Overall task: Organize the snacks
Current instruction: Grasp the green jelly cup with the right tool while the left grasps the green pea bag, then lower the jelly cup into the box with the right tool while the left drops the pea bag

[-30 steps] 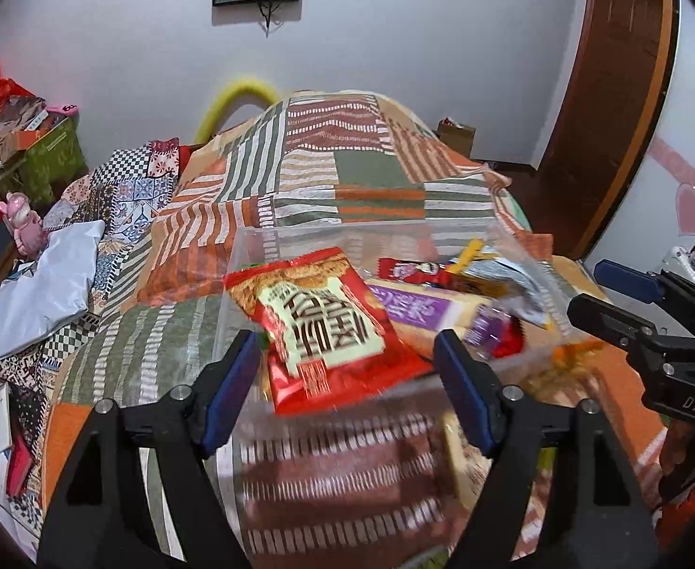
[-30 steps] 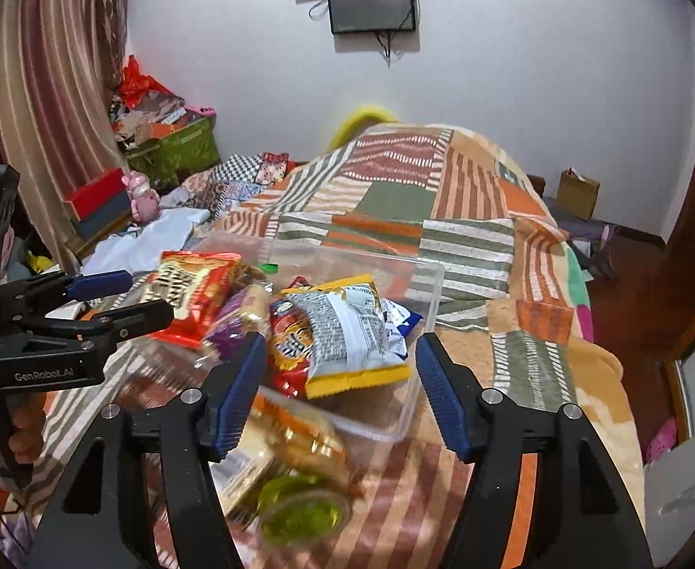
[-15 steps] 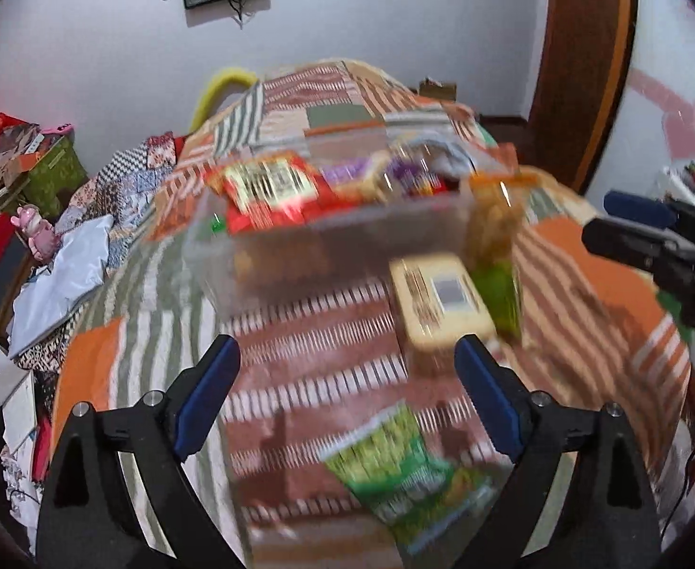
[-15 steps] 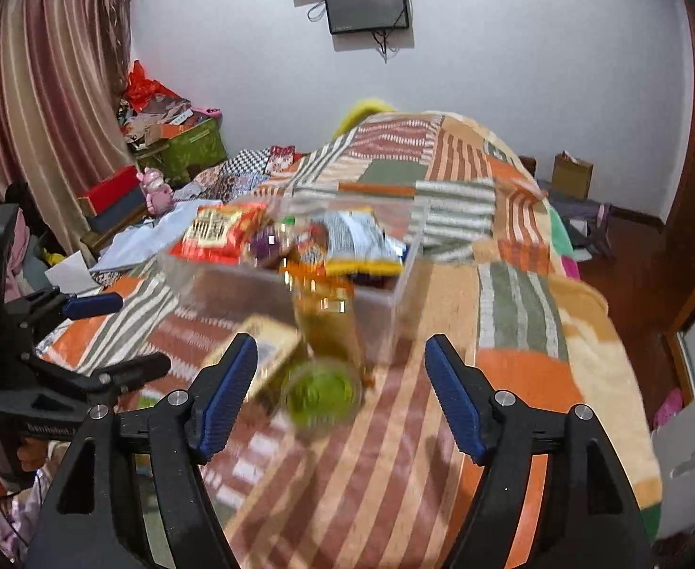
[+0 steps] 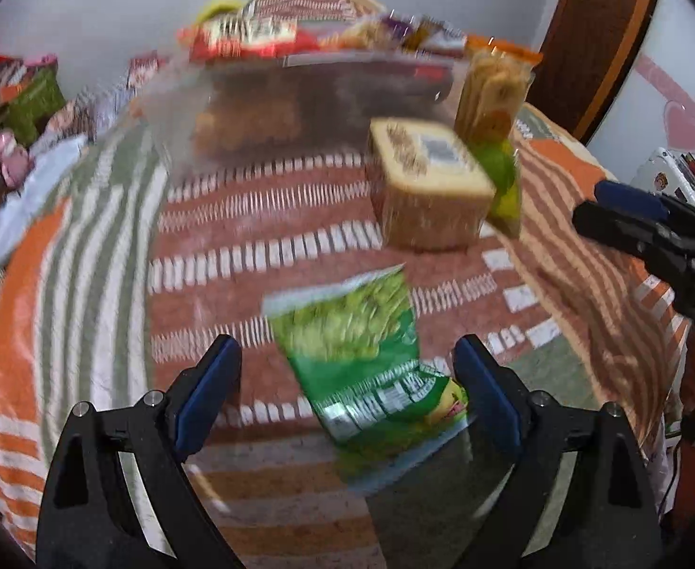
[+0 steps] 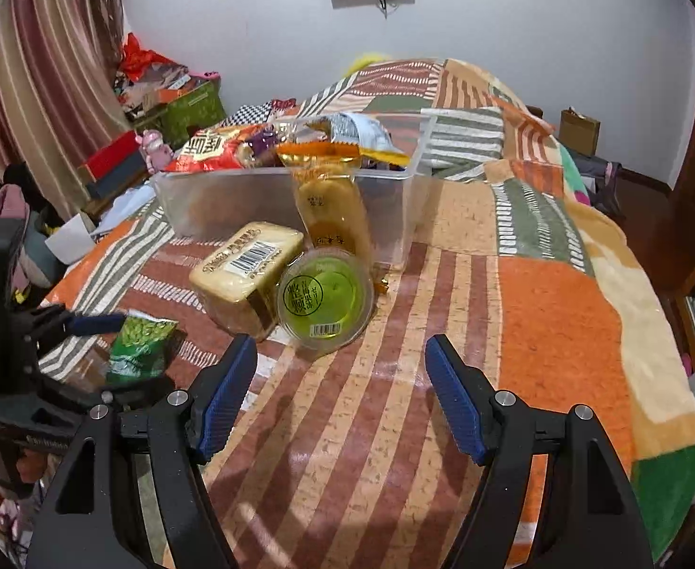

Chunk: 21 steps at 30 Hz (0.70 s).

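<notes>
A clear plastic bin point(image 6: 214, 204) full of snack packets stands on the patterned blanket; it also shows blurred in the left wrist view point(image 5: 252, 109). In front of it lie a tan boxed snack point(image 6: 245, 270), a green jelly cup point(image 6: 326, 298) on its side and an orange cracker pack point(image 6: 331, 208) leaning on the bin. A green snack bag point(image 5: 366, 355) lies flat between my left gripper's open fingers; the left gripper point(image 5: 347, 389) is empty. My right gripper point(image 6: 342, 393) is open and empty, just short of the jelly cup.
The blanket point(image 6: 561, 308) covers a bed that drops off at the right. Clutter, a green box point(image 6: 191, 109) and a curtain stand at the left. A wooden door point(image 5: 594, 38) is at the right. The right gripper shows in the left wrist view point(image 5: 632, 218).
Both grippers have pulled back from the bin and dropped lower. The green bag now lies between my left fingers, and the jelly cup sits close before my right gripper.
</notes>
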{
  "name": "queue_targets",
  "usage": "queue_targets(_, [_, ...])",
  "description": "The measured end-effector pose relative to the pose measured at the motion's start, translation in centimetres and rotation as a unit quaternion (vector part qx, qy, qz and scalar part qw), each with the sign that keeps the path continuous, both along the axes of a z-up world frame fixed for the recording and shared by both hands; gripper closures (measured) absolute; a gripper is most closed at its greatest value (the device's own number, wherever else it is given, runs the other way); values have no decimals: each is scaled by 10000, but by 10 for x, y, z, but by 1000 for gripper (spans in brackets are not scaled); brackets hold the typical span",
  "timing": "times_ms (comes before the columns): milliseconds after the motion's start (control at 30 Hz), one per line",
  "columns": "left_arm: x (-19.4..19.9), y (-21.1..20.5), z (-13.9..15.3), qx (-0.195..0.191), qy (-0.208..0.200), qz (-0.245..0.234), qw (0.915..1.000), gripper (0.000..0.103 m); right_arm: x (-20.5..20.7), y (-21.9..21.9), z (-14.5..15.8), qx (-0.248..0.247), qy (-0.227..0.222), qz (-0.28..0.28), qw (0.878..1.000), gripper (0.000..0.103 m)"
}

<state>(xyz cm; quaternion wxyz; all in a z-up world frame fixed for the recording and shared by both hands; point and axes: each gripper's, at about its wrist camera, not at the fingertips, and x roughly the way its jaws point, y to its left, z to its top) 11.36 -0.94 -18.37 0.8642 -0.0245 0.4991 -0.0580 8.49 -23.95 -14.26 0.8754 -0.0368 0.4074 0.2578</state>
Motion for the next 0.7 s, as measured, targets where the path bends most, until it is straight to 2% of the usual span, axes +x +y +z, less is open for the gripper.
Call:
queue_targets(67, [-4, 1, -1, -41, -83, 18, 10000, 12, 4, 4, -2, -38, 14, 35, 10000, 32])
queue_targets(133, [-6, 2, -1, -32, -140, 38, 9999, 24, 11, 9, -6, -109, 47, 71, 9999, 32])
queue_targets(267, [-9, 10, 1, -26, -192, 91, 9998, 41, 28, 16, -15, -113, 255, 152, 9995, 32])
queue_targets(333, [-5, 15, 3, -15, -207, 107, 9997, 55, 35, 17, -18, -39, 359, 157, 9992, 32])
queue_targets(500, [0, 26, 7, -154, -209, 184, 9995, 58, 45, 20, -22, 154, 591, 229, 9979, 34])
queue_targets(567, [4, 30, 9, -184, -239, 221, 9993, 58, 47, 23, -24, 165, 666, 292, 9972, 48])
queue_targets(700, [6, 36, 15, -266, -354, 311, 9985, 59, 44, 23, -23, 184, 647, 299, 9973, 48])
